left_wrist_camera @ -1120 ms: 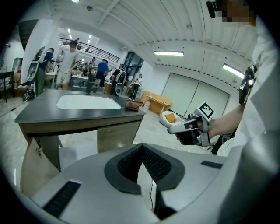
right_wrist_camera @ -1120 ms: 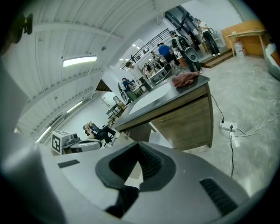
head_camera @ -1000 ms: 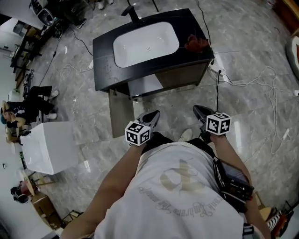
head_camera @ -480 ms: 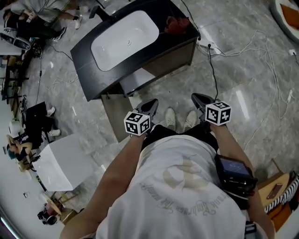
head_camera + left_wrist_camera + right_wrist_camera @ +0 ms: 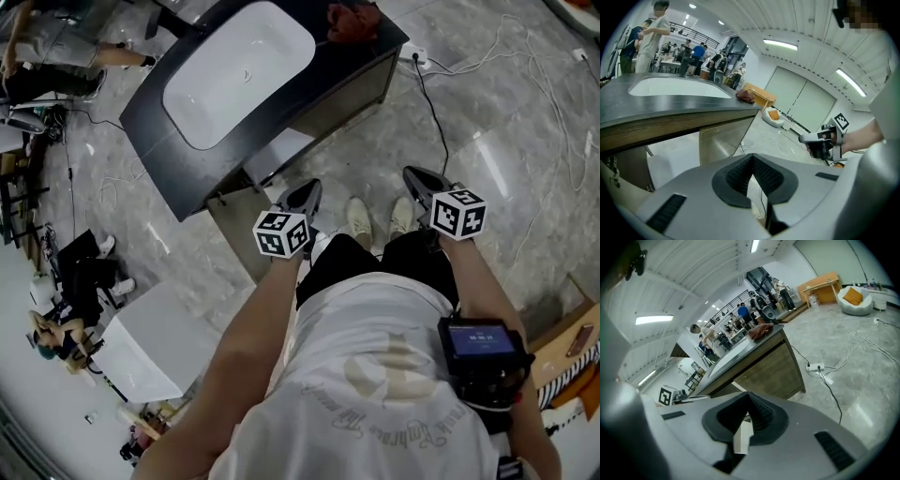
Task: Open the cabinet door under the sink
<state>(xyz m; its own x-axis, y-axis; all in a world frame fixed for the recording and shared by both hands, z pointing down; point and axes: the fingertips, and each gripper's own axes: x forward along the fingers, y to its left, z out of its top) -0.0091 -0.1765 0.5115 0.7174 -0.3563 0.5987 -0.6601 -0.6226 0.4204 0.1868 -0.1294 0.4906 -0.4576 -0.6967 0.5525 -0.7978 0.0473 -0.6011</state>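
Both grippers closed, empty, short of cabinet (image 5: 352, 94)
It lies ahead; left gripper (image 5: 302, 199) is nearer, near the swung-out door leaf (image 5: 239, 234), right gripper (image 5: 419, 180) well apart from it

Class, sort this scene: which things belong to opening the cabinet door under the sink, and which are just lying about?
Belongs to the job: sink; cabinet; cabinet door, swung out; left claw and right claw, both shut.

Lying about: red cloth on the countertop; power strip; cables; white box.
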